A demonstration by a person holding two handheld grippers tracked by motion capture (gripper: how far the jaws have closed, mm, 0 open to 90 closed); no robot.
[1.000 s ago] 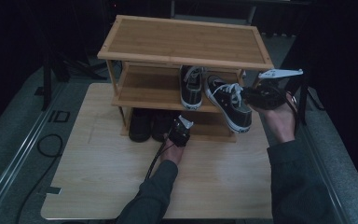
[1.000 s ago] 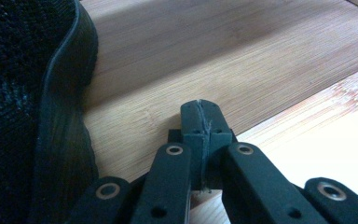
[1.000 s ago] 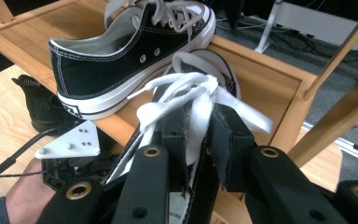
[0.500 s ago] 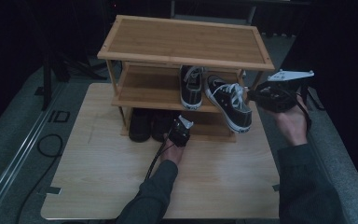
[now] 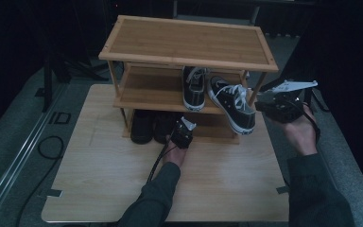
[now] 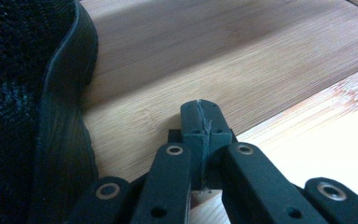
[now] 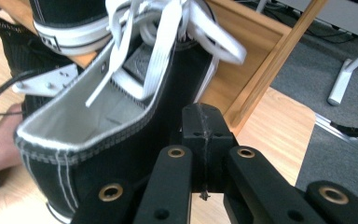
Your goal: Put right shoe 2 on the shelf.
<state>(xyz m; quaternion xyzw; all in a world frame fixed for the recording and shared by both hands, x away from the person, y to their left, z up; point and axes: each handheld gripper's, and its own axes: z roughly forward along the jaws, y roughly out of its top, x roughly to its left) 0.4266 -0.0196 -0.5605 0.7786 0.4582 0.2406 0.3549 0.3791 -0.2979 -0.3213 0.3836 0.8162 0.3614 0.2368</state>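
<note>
1. While the black high-top sneaker leans on the rack's middle shelf, its heel juts past the front edge and tips down toward the worktop, toe pointing back under the top shelf.
2. Its long axis runs front to back, angled a little toward the right post; a second sneaker stands just beside it, square on the shelf.
3. The right tongs sit just to the right of the sneaker's heel, level with it. They have just been closing and now stand clenched with nothing between them; in the right gripper view the heel collar lies to the left of the shut tips, very close, though whether it touches them I cannot tell.
4. The right hand is clearly the nearer one, so any nudge to seat the sneaker would likely come from that side, pushing toward the back of the shelf.
5. The left tongs are clenched and empty too, low at the bottom shelf, beside dark shoes stowed there.
6. Room is tight: the right post stands close behind the sneaker's outer side, the neighbour hems in its other side, and the top shelf caps the height. Open space lies forward, over the worktop, and deeper into the shelf.
</note>
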